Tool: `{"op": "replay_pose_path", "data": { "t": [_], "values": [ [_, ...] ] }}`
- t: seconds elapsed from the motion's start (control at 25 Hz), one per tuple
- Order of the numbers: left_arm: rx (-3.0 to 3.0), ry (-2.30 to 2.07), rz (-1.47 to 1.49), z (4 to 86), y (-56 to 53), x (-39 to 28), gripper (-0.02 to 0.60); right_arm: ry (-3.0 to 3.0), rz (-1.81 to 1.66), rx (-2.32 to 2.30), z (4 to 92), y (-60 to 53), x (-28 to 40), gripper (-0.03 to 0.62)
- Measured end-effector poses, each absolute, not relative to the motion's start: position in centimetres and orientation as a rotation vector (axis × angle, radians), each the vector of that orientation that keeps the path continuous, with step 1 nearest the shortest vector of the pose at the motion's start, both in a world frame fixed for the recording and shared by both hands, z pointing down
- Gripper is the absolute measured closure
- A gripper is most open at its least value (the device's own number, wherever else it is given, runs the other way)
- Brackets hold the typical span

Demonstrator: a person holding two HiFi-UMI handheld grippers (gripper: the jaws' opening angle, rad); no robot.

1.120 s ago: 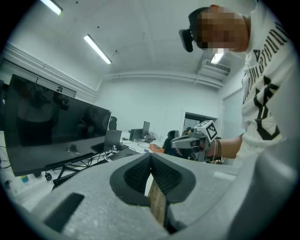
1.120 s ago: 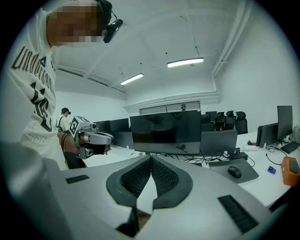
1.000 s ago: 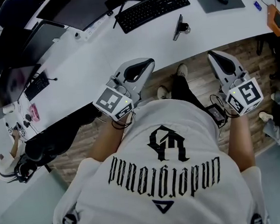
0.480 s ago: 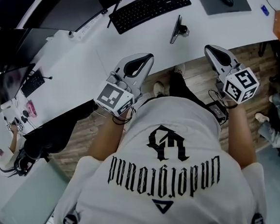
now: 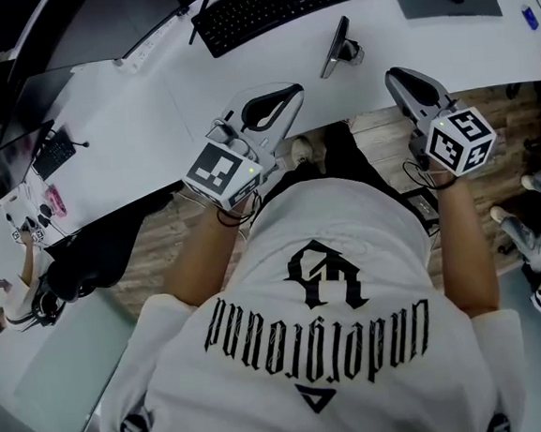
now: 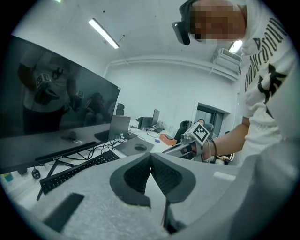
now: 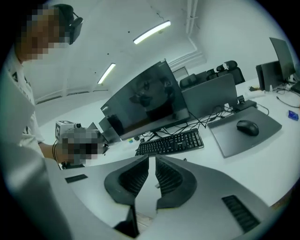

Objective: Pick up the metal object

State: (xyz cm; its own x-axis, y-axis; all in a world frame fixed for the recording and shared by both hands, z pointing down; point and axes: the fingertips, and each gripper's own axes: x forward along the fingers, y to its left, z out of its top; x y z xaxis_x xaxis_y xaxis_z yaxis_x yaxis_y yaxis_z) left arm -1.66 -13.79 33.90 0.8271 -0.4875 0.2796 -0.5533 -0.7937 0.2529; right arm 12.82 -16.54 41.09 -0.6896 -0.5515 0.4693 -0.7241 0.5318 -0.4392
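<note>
Clenched on nothing: left gripper [image 5: 290, 94]; right gripper [image 5: 393, 77] likewise shut, empty. The metal object [image 5: 336, 47] stands ahead — between both tips, untouched.

An office — a long white desk [image 5: 240, 81] carries a keyboard [image 5: 280, 5], a monitor [image 7: 145, 101] and a mouse [image 7: 247, 127].

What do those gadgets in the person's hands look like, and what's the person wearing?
The left hand-held gripper and right hand-held gripper are pale grey tapering shells with dark ribbed pads. A white cube with black square markers sits at the back of each. The person wears a short-sleeved white T-shirt with black lettering.
</note>
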Motion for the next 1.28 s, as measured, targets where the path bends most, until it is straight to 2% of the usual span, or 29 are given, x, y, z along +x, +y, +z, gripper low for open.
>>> {"op": "replay_pose_path", "data": {
  "t": [0.72, 1.0, 1.28],
  "values": [
    [2.507, -0.793, 0.337, 43.2, -17.6, 0.9, 0.566, -2.316, 1.335, 0.958, 55.3, -20.2, 11.7, 0.513],
    [2.439, -0.795, 0.355, 46.0, -18.7, 0.1, 0.566, -2.218, 1.454, 0.951, 58.9, -22.3, 10.0, 0.485],
    [2.400, -0.807, 0.360, 47.1, -18.3, -0.2, 0.566, -2.168, 1.543, 0.895, 60.4, -22.4, 8.4, 0.485]
  ]
}}
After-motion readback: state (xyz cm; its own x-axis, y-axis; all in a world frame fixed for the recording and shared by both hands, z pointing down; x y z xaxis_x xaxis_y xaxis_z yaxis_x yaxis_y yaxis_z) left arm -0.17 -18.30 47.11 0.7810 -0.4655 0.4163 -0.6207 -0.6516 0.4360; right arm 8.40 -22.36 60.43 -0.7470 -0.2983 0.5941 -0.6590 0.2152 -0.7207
